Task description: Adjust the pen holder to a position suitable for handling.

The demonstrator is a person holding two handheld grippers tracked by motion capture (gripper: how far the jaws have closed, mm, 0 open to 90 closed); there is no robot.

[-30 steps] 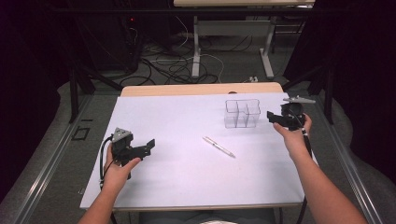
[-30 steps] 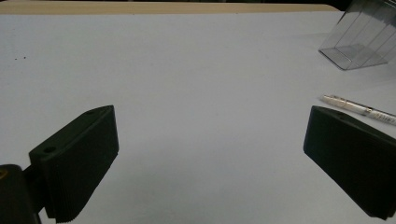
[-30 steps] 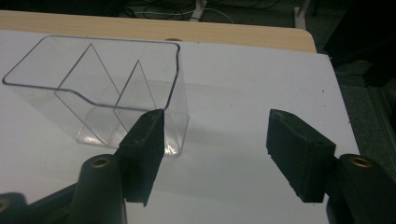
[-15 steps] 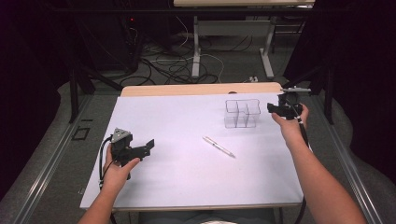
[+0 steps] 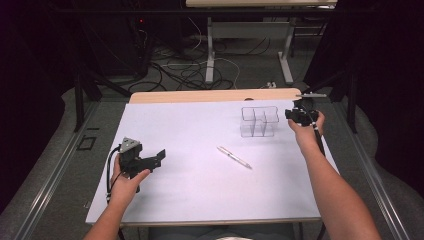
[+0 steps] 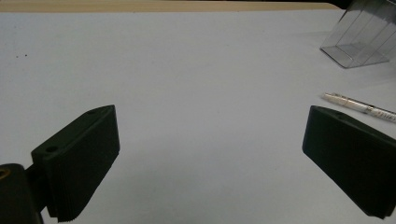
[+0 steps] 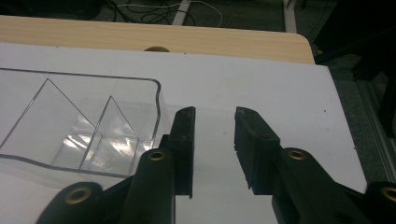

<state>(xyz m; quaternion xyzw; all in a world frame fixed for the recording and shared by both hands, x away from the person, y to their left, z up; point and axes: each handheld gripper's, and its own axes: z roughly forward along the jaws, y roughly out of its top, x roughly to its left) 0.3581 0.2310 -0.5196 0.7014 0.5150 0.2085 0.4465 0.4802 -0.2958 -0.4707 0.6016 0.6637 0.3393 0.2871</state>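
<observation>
Progress: hardly begun, by my reading; the pen (image 5: 234,157) lies loose on the white sheet and neither tool holds anything.
Likely job: putting the pen into the clear organizer (image 5: 259,121) (a guess from how things lie).
Pen: centre of the high view, slightly right, slanting from upper left to lower right; in the left gripper view it sits at the right edge (image 6: 359,105), just above the right-hand jaw.
Organizer: upper right of the centre in the high view, standing on the sheet, well apart from the pen; it appears in the upper right corner of the left gripper view (image 6: 362,39).
Organizer contents: nothing; the right gripper view looks into its compartments (image 7: 79,123), divided by clear walls, and all that I can see are bare.
Left gripper (image 5: 150,161): lower left of the high view, resting low over the sheet, jaws spread wide and empty, aimed towards the pen.
Right gripper (image 7: 212,140): right edge of the high view, just beside the organizer's right wall; jaws parted by a narrow gap, pinching nothing.
Left to do: pick up the pen, carry it over, drop it in a compartment.
</observation>
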